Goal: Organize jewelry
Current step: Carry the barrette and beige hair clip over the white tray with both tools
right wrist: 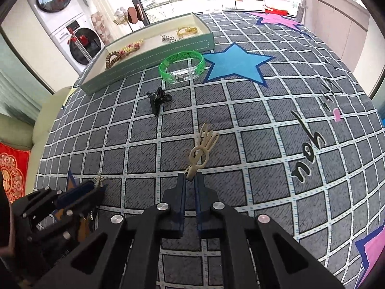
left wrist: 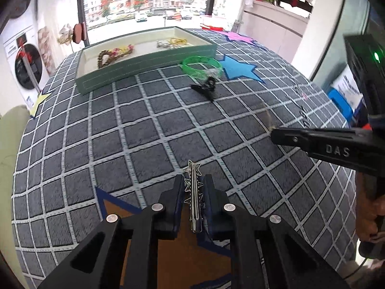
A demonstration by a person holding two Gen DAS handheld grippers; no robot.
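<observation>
My left gripper is shut on a silver star hair clip, held just above the checked cloth; it also shows low at the left in the right wrist view. My right gripper is shut on the end of a beige hair clip, which sticks out forward over the cloth; the gripper shows from the side in the left wrist view. A green tray at the far side holds beads and gold and silver pieces. A green bangle and a black clip lie in front of it.
The table has a grey checked cloth with a blue star, pink stars and an orange star under my left gripper. A washing machine stands at the far left, a window behind the tray.
</observation>
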